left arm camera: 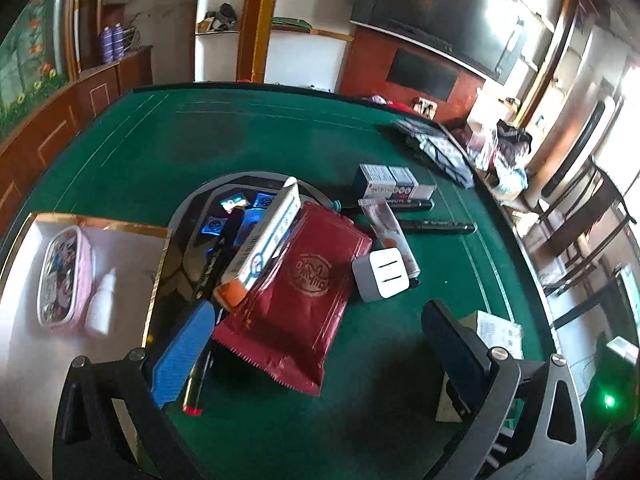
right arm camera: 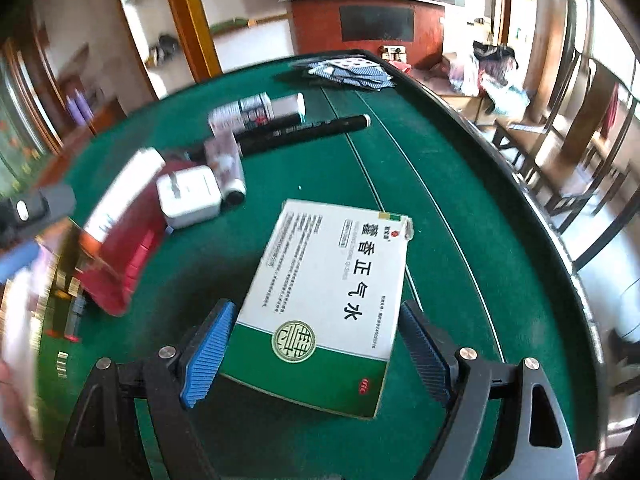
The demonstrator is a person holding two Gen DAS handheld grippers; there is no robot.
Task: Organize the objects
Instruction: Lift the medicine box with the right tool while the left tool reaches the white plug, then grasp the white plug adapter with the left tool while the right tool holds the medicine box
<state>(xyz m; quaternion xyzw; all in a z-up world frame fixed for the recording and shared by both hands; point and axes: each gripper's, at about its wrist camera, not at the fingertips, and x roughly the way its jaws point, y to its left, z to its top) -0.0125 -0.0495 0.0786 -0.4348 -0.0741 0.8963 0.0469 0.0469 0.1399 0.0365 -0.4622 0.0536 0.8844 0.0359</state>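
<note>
My right gripper [right arm camera: 316,356] stands open astride a white and green medicine box [right arm camera: 328,292] lying flat on the green table [right arm camera: 440,208]; its blue pads sit beside the box's long edges without pressing. My left gripper [left arm camera: 316,356] hangs open over a dark red foil pouch [left arm camera: 296,292], gripping nothing. A long white carton [left arm camera: 264,240] leans across the pouch. Beside them are a white charger cube [left arm camera: 384,276], a tube [left arm camera: 390,232] and two black markers [left arm camera: 436,226]. At the left, a white gold-rimmed box [left arm camera: 120,248] holds a pink case [left arm camera: 64,276] and a dropper bottle [left arm camera: 102,304].
Small medicine boxes [left arm camera: 392,182] and a folded patterned cloth [left arm camera: 436,148] lie toward the far right edge. A round panel with blue lit tiles [left arm camera: 224,216] sits mid-table. Chairs [right arm camera: 568,168] stand just past the table's right rim. The far left of the felt is bare.
</note>
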